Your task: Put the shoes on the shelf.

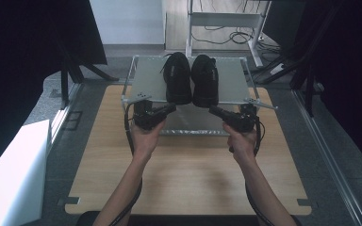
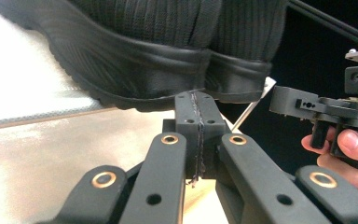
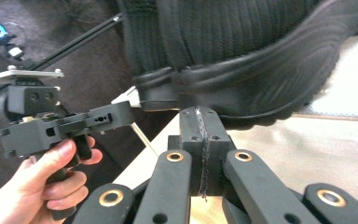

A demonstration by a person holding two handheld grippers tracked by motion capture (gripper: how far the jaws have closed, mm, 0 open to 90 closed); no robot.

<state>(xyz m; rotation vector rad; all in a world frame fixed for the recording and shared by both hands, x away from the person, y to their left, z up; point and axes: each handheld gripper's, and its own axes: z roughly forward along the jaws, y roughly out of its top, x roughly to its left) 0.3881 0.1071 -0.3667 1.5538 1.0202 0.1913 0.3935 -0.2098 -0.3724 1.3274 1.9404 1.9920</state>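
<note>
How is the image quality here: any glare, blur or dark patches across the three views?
High view: evenly lit table, sides fall to black. Left gripper view: shelf blown out white at left, the shoes sharp. Right gripper view: shoe sole smeared by motion blur, background dim.

Two black shoes [image 1: 191,77] of ribbed knit cloth with matt, grooved rubber soles rest on a brushed, dull-sheened metal shelf [image 1: 148,77] above a pale, smooth wood-grain tabletop [image 1: 188,179]; matt black plastic left gripper [image 1: 169,109] with brass-coloured rivets.
</note>
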